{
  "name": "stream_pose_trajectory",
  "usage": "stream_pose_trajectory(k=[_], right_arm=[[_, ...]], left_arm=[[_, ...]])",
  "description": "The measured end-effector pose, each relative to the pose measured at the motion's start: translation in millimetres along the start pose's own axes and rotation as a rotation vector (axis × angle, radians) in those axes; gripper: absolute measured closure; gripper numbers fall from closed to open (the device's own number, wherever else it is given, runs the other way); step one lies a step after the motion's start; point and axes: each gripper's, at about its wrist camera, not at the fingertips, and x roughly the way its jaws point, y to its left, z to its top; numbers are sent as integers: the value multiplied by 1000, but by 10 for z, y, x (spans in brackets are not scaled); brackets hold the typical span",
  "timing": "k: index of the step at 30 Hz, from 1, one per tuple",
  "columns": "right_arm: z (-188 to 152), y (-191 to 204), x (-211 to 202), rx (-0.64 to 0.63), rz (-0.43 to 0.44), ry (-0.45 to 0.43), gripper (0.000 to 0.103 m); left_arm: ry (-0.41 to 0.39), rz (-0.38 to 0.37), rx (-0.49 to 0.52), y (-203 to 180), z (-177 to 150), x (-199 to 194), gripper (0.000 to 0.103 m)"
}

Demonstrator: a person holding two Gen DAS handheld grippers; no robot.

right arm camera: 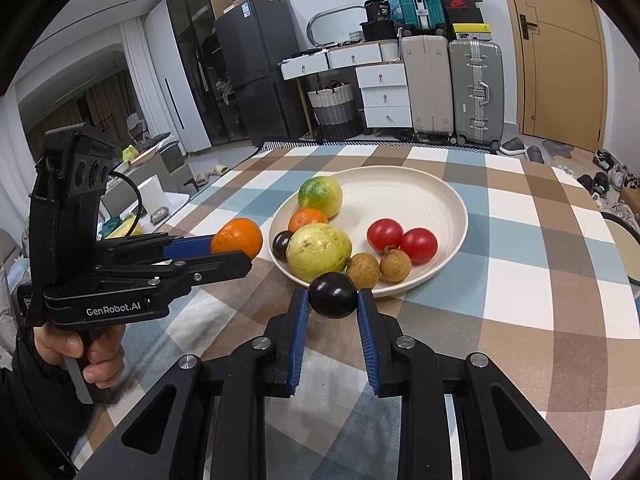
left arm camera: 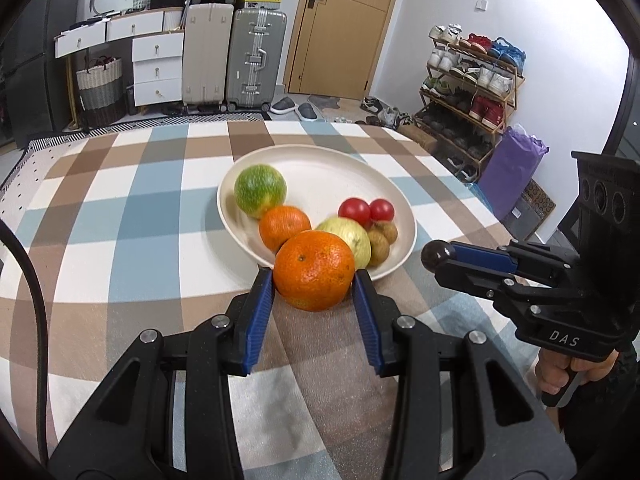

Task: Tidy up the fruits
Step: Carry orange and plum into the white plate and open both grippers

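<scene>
My left gripper (left arm camera: 314, 276) is shut on a large orange (left arm camera: 314, 270), held just above the checked tablecloth at the near rim of the cream plate (left arm camera: 320, 168). My right gripper (right arm camera: 333, 298) is shut on a dark plum (right arm camera: 333, 295) at the plate's (right arm camera: 424, 192) near edge. On the plate lie a green-striped fruit (right arm camera: 321, 196), a small orange (right arm camera: 306, 219), a yellow-green guava (right arm camera: 319, 252), a second dark plum (right arm camera: 282, 245), two red tomatoes (right arm camera: 402, 239) and two brown longans (right arm camera: 378, 268). In the right wrist view the left gripper (right arm camera: 236, 250) shows with the orange (right arm camera: 237, 242).
The round table wears a brown, blue and white checked cloth (left arm camera: 120, 208). Suitcases (left arm camera: 232, 60), white drawers and a woven basket stand beyond it, a shoe rack (left arm camera: 472, 80) at the right. A hand (right arm camera: 76, 352) holds the left gripper's grip.
</scene>
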Motion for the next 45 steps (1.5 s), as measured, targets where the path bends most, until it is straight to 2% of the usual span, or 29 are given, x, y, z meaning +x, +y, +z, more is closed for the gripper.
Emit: stream_pose_trajectory(k=[20,34,42,45], right_arm=[[184,-201,23,49,-74,-47,77],[297,-408,157,95,-113,-60,77],[333,-488,276,119,-126,-60,77],[344,-520,313,131,-130,-67,77]], left_arm=[[-35,1,14,-59,351,168,66],[-14,-11,-14,-42,522,527,66],[-3,14,4,-43,586,729,66],[-7,47,28,-57,574,782,66]])
